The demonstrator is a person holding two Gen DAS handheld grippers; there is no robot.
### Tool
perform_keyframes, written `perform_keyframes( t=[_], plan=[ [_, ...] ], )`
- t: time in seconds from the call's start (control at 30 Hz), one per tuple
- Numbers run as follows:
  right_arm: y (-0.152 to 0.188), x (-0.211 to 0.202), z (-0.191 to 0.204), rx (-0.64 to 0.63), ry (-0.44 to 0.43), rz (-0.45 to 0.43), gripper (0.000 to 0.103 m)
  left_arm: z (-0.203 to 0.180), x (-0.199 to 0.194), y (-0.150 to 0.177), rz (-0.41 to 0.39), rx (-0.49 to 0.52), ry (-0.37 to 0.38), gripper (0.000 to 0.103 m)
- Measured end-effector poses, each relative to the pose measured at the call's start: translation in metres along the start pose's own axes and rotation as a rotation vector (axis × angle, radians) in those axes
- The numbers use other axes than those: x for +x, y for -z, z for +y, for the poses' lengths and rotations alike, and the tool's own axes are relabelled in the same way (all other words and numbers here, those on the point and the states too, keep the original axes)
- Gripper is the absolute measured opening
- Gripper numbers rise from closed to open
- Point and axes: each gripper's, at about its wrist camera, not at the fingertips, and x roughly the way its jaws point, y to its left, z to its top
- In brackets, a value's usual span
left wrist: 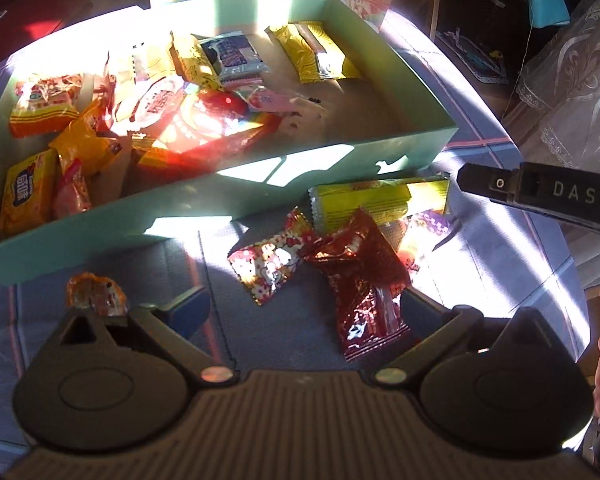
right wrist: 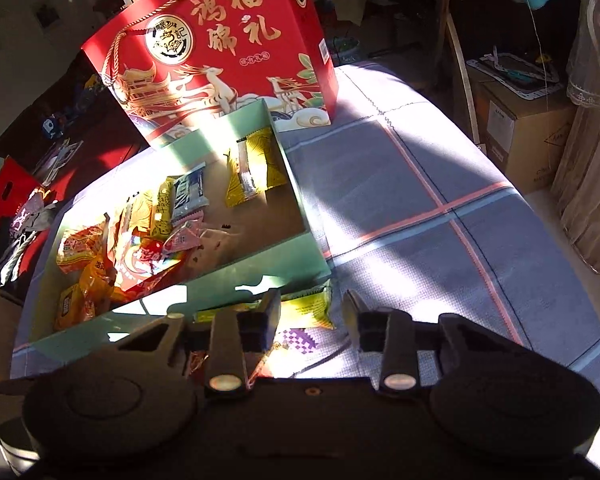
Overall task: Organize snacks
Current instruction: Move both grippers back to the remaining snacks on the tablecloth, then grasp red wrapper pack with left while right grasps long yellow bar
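Big gold characters 鸿福锦礼 are printed on the red gift box (right wrist: 228,52). The right gripper (left wrist: 540,196) has "DAS" on its side.

Both wrist views look steeply down, close over the cloth-covered table (right wrist: 440,184) — sharing the green tray (left wrist: 100,236).

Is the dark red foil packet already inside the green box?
No, the dark red foil packet lies on the plaid cloth outside the green box, between the left gripper's open fingers.

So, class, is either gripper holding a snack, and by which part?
Nothing is held: the left gripper and right gripper are both open, with nothing clamped between their pads.
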Motion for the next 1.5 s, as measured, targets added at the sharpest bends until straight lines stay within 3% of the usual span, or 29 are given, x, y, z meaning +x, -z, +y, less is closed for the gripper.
perform_keyframes(
  t=[0.27, 0.43, 0.77, 0.87, 1.1, 1.2, 1.3, 1.5],
  plan=[
    [-0.011, 0.041, -0.006, -0.015, -0.006, 0.04, 0.029, -0.013, 0.018, -0.013, 0.002, 0.003, -0.058, 0.103],
    [-0.006, 0.053, 0.001, -0.052, -0.063, 0.102, 0.029, 0.002, 0.022, -0.008, 0.02, -0.02, -0.036, 0.103],
    [0.025, 0.036, 0.012, -0.034, -0.071, 0.158, 0.029, 0.042, 0.007, 0.013, 0.006, 0.009, -0.082, 0.103],
    [0.034, 0.027, 0.017, -0.042, -0.062, 0.163, 0.031, 0.056, 0.008, 0.025, 0.037, 0.027, -0.154, 0.103],
    [0.054, 0.011, 0.019, -0.015, -0.068, 0.187, 0.032, 0.074, -0.005, 0.037, 0.017, 0.007, -0.143, 0.103],
    [0.057, 0.005, 0.016, -0.007, -0.054, 0.177, 0.032, 0.068, -0.01, 0.037, -0.006, 0.055, -0.13, 0.103],
    [0.051, 0.001, 0.009, 0.01, 0.008, 0.142, 0.033, 0.052, -0.014, 0.032, -0.054, 0.152, -0.164, 0.103],
    [0.039, -0.018, -0.01, 0.069, 0.013, 0.085, 0.033, 0.025, -0.023, 0.025, -0.16, 0.333, -0.206, 0.103]
  ],
)
